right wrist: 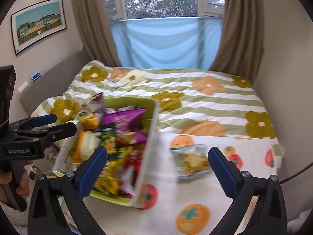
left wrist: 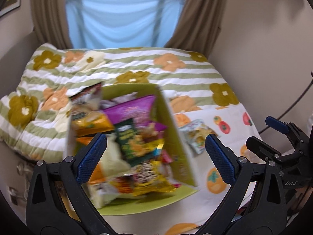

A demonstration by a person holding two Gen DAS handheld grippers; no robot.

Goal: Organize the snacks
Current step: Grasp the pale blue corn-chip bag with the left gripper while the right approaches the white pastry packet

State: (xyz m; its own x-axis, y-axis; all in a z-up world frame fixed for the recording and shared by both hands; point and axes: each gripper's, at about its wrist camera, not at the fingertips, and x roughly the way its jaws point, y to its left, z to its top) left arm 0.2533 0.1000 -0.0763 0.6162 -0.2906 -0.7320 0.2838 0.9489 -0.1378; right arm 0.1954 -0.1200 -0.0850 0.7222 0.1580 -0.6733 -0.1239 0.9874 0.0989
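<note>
The quilt (left wrist: 121, 66) is soft padded cloth, stitched in ridges, matt. The sheet (right wrist: 225, 186) beneath it is smooth printed cloth. The box (left wrist: 176, 137) appears to be stiff matt green card. The snack packets (left wrist: 133, 137) inside are glossy plastic film; the loose packet (right wrist: 192, 161) on the sheet has the same shiny, crinkled finish. The left claw (left wrist: 155, 157) and right claw (right wrist: 157, 171) have matt black plastic arms, blue pads (left wrist: 92, 157) with a fine knurled texture, and bright metal pivot pins. The curtains (right wrist: 240, 25) are coarse matt brown cloth.
</note>
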